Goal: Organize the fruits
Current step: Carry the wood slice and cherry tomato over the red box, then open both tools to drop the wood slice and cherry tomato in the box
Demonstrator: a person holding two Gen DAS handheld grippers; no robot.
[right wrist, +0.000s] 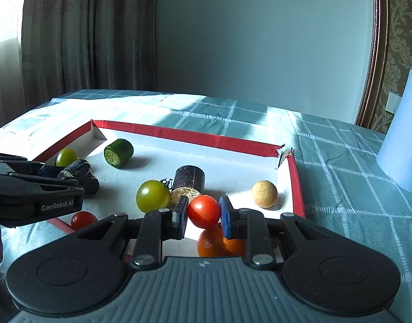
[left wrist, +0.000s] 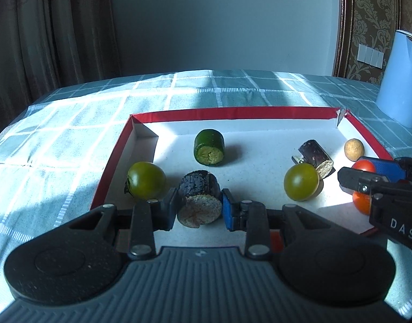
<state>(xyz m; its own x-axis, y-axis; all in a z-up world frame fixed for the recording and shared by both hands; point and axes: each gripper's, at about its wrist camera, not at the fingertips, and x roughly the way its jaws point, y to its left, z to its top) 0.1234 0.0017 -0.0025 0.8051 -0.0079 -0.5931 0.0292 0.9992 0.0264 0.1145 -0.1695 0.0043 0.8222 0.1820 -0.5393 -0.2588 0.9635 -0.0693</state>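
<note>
A red-rimmed white tray lies on the checked cloth. My left gripper is shut on a dark cut cylinder piece, also seen in the right wrist view. My right gripper is shut on a red tomato, just above an orange fruit. In the tray lie a green cucumber piece, a green tomato, a second dark piece and a tan ball. Another green tomato sits by the tray's left wall.
A pale blue jug stands on the table to the right of the tray. A small red tomato lies near the tray's front edge. Curtains and a wall stand behind the table.
</note>
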